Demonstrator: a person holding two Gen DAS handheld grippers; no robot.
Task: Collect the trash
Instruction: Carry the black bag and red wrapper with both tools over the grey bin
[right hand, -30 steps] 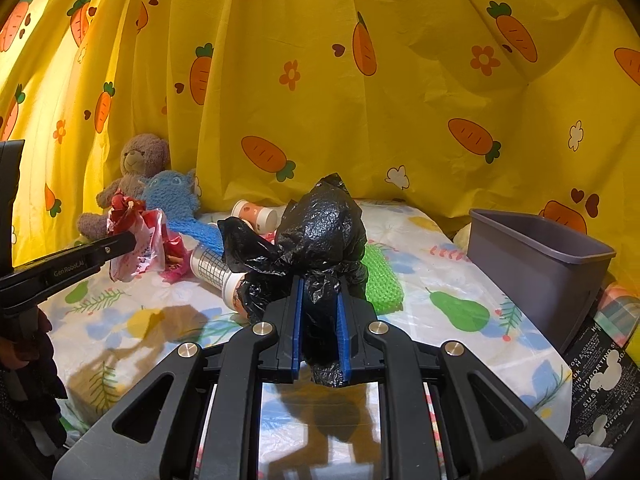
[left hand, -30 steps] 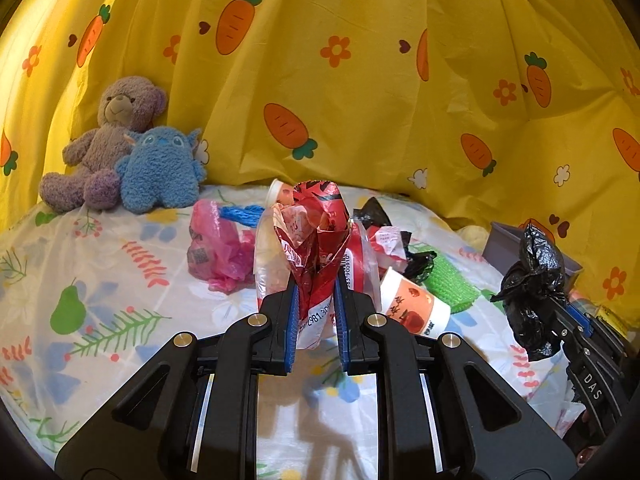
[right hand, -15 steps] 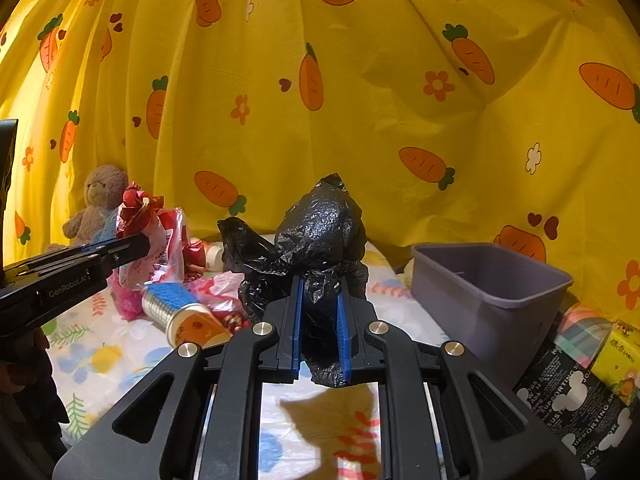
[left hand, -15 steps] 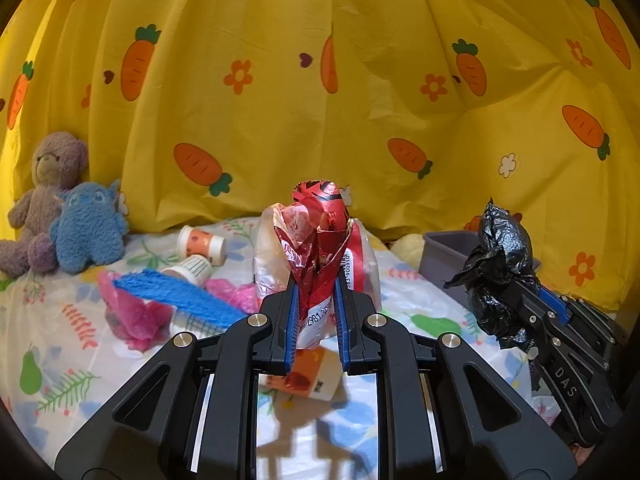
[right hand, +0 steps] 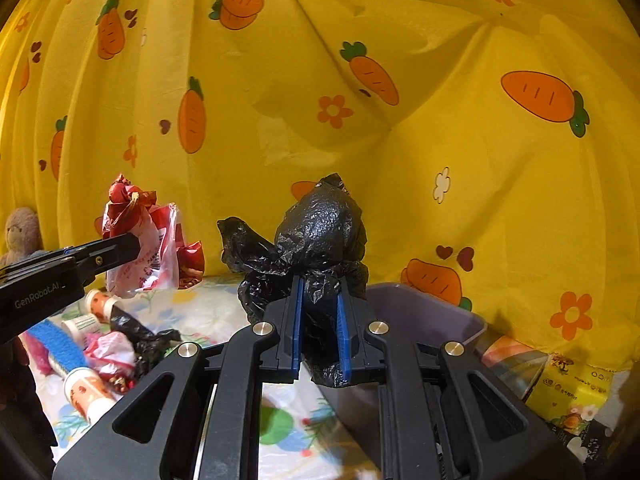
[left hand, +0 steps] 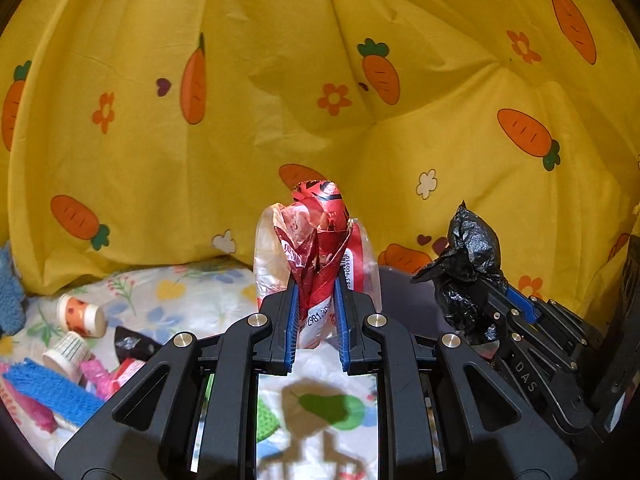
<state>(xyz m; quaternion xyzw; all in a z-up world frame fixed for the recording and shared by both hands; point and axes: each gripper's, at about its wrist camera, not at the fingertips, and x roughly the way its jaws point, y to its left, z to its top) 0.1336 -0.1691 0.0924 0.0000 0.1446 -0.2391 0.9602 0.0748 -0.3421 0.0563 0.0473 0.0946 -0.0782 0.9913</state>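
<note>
The left gripper (left hand: 315, 322) has its jaws clamped on a crumpled red-and-clear plastic wrapper (left hand: 318, 248), which stands up between the blue pads and is lifted clear of the patterned sheet (left hand: 192, 300) below. The right gripper (right hand: 319, 338) has its jaws closed on a crumpled black plastic bag (right hand: 320, 236), also held in the air. From the right wrist view, a grey bin (right hand: 424, 312) sits directly behind and below the black bag, its rim showing to the right of the jaws; from the left wrist view the same bin (left hand: 404, 292) lies behind the wrapper, with the right gripper (left hand: 486, 300) and its black bag (left hand: 468, 256) beside it. More trash lies on the sheet to the left: paper cups (left hand: 80, 314), a pink wrapper (right hand: 110, 350), a blue fuzzy strip (left hand: 48, 392) and a scrap of black plastic (right hand: 140, 338). A yellow carrot-print cloth (right hand: 400, 80) hangs behind everything, and a teddy bear (right hand: 20, 232) sits at the far left.
</note>
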